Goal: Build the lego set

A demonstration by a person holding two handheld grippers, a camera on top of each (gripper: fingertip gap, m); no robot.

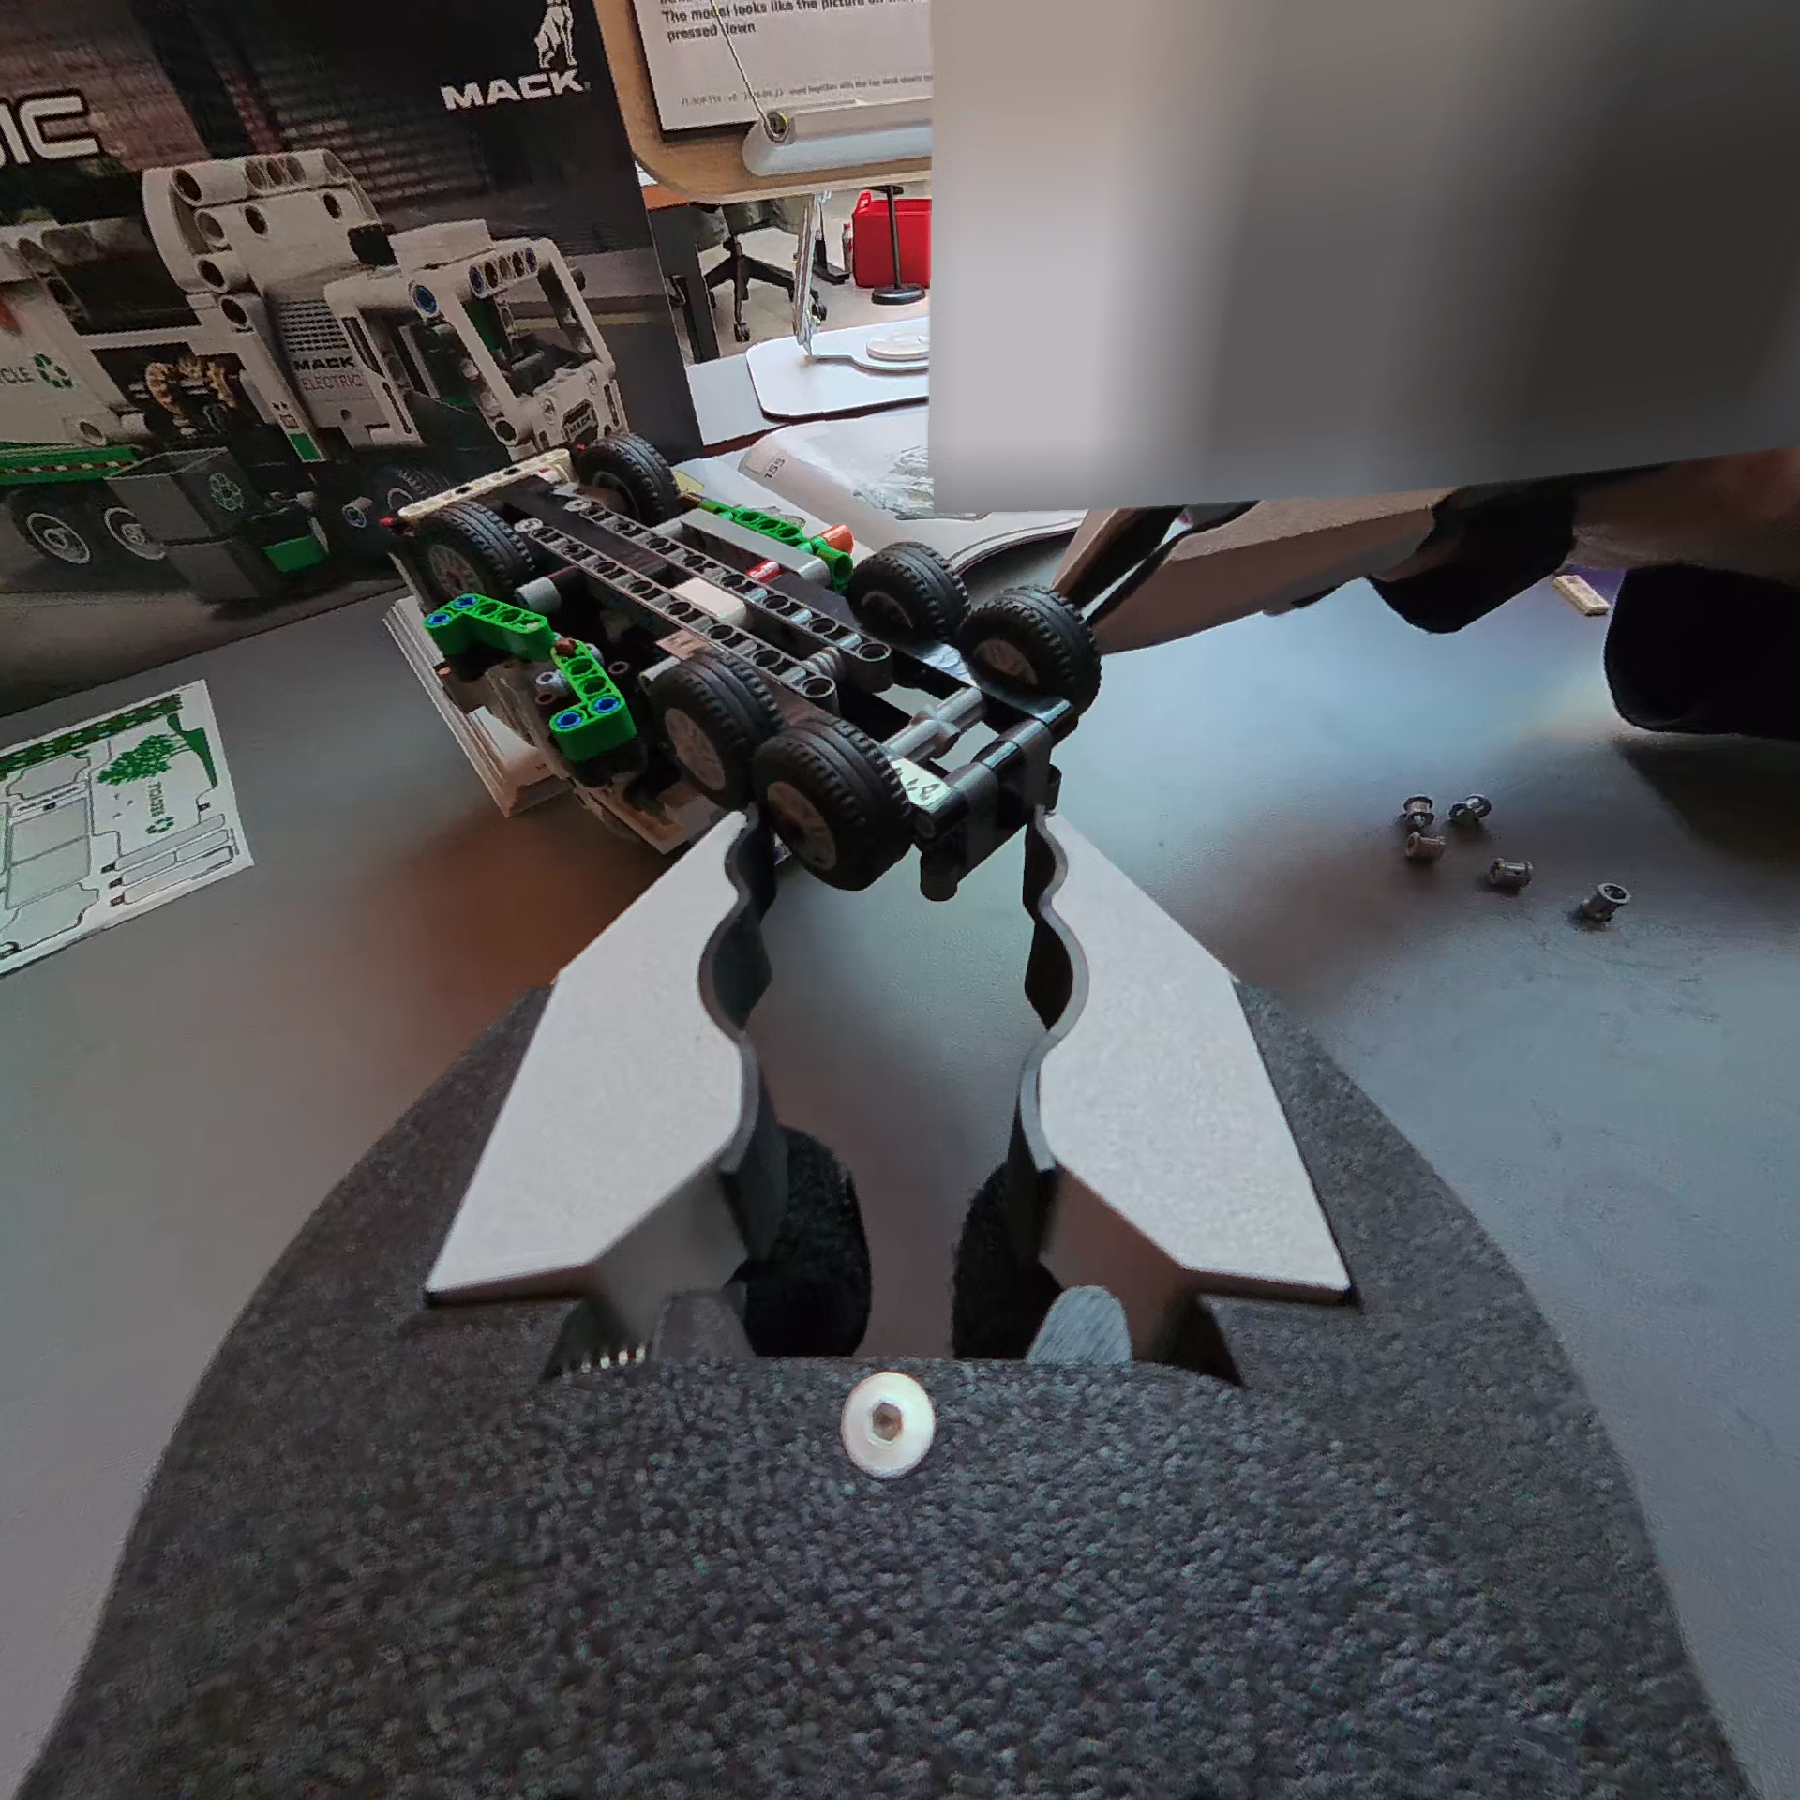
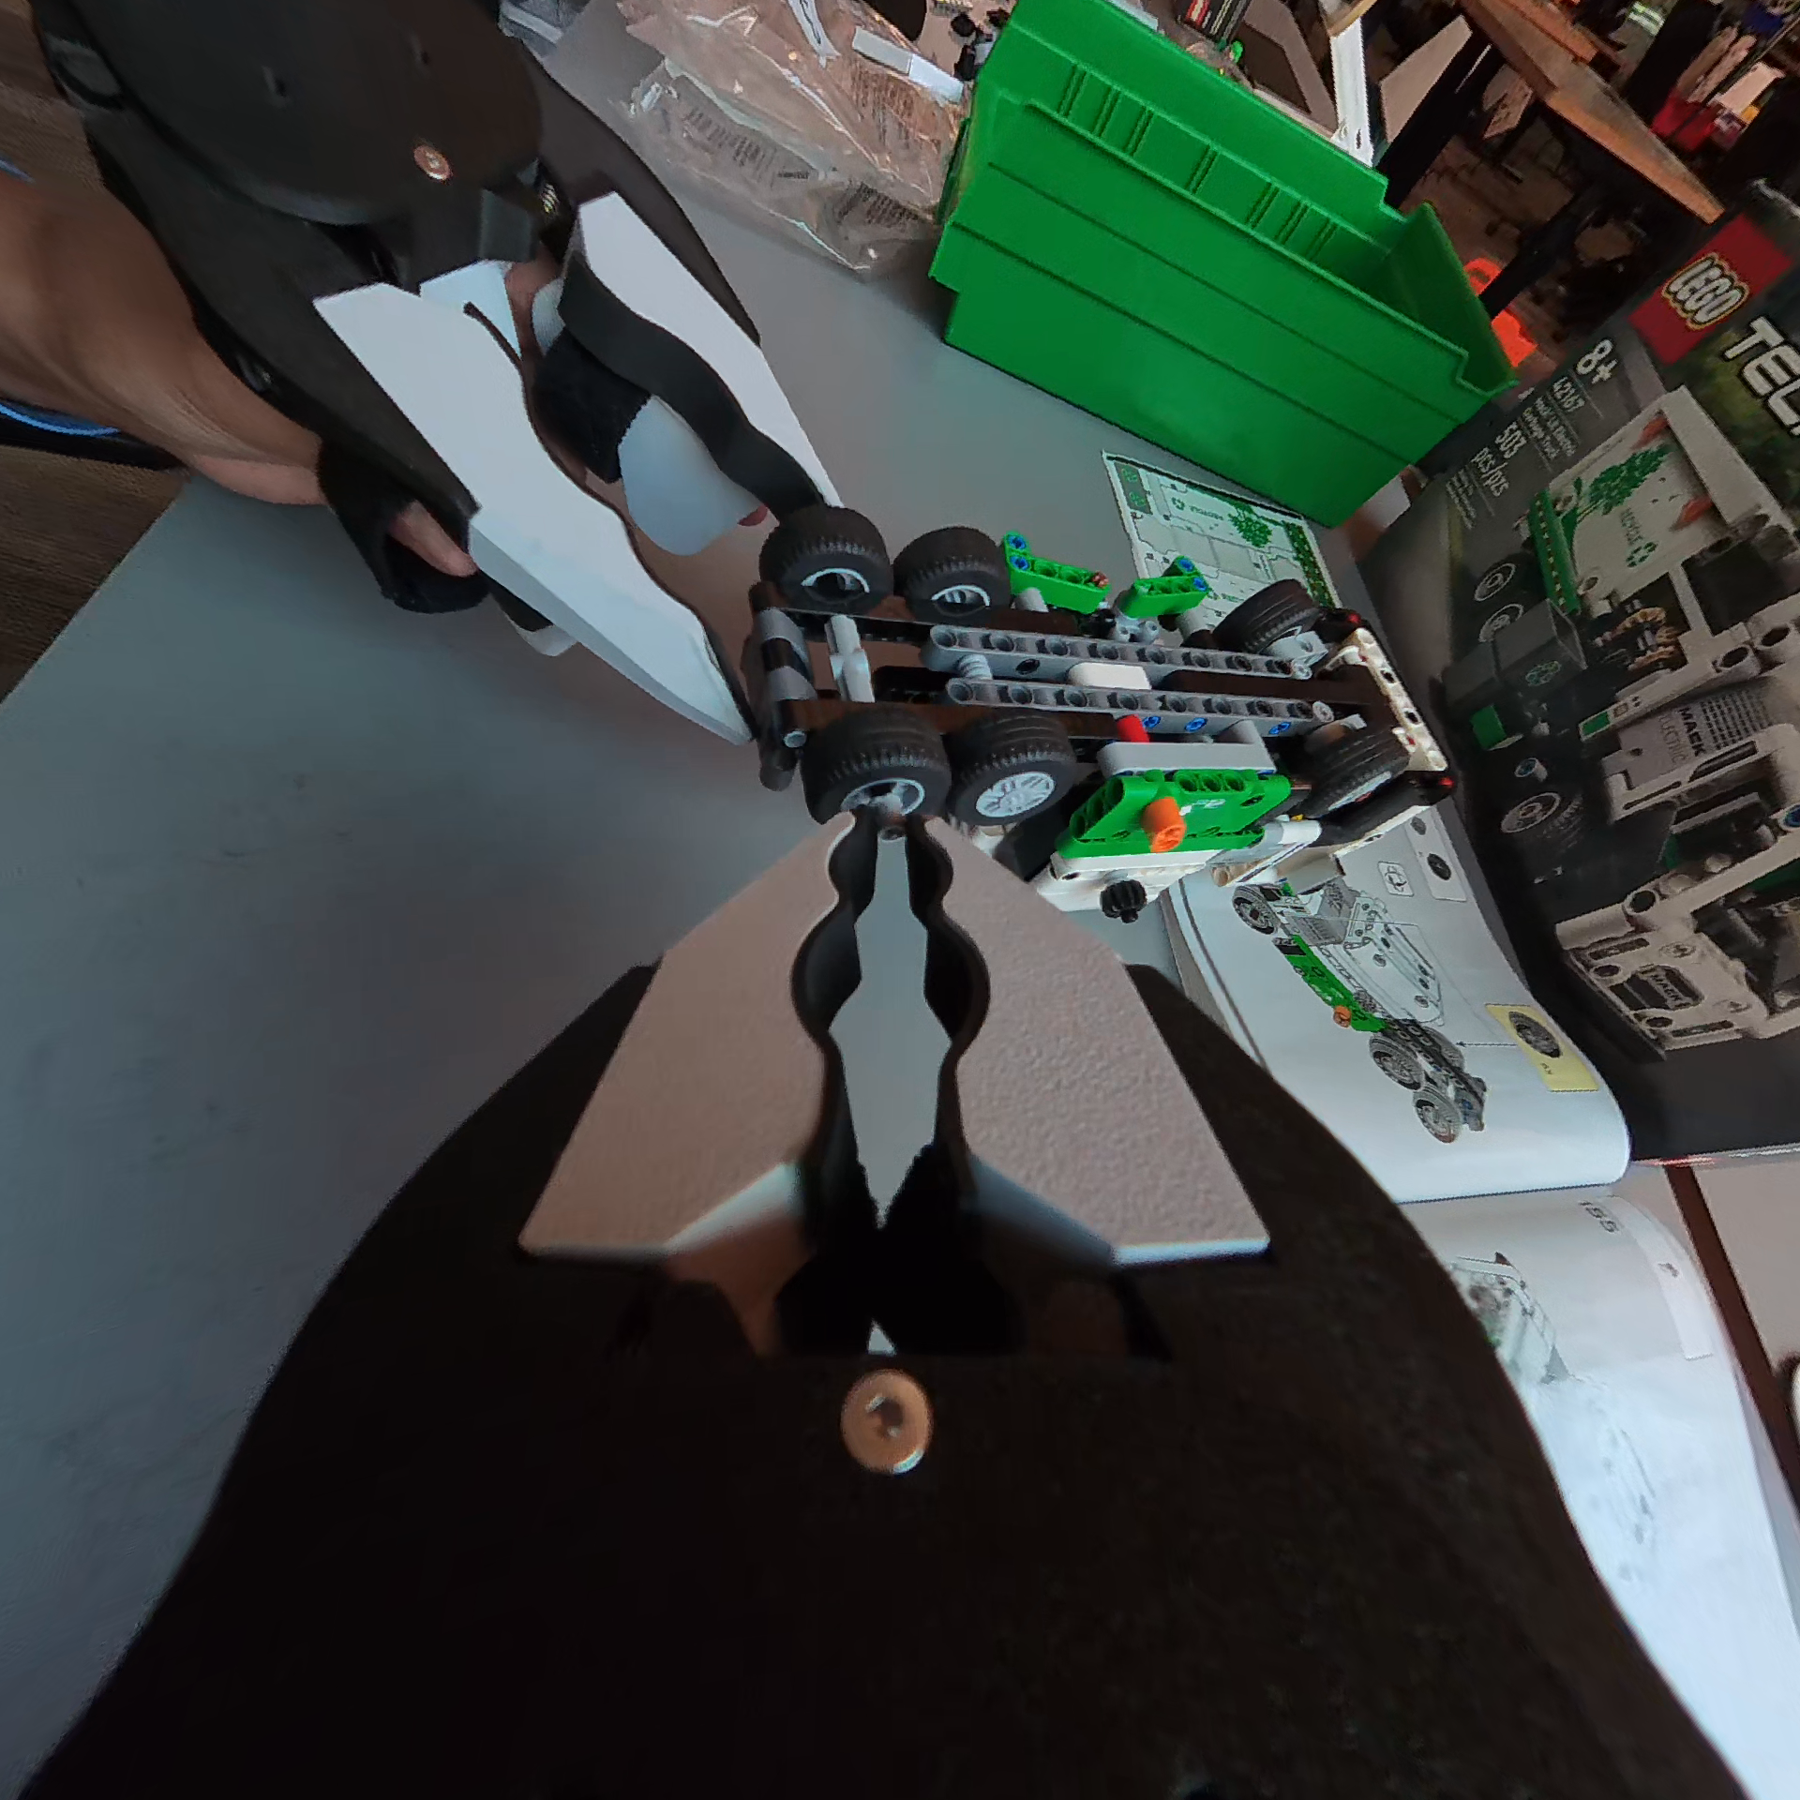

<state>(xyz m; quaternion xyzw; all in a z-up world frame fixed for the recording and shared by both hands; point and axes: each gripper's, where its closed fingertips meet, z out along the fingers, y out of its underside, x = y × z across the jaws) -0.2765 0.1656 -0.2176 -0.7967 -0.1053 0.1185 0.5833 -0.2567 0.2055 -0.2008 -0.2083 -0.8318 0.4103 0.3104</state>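
Observation:
The lego truck (image 1: 682,623) lies upside down on the grey table, wheels up; it also shows in the right wrist view (image 2: 1071,682). My left gripper (image 1: 896,828) straddles the truck's rear end, its fingers against a rear wheel (image 1: 828,808) and the black rear beam (image 1: 1003,769). It also shows in the right wrist view (image 2: 769,614). My right gripper (image 2: 888,828) is nearly closed on a small grey piece (image 2: 890,830), held at the hub of a rear wheel (image 2: 877,769). In the left wrist view it (image 1: 1101,609) sits beside that wheel (image 1: 1032,643).
Several small grey pieces (image 1: 1505,857) lie loose on the table at right. The set's box (image 1: 292,292) stands behind the truck. A sticker sheet (image 1: 107,818) lies left. The open instruction booklet (image 2: 1383,1013) and a green bin (image 2: 1198,273) lie beyond the truck. The gap from one gripper's tips to the other's is roughly 6 cm.

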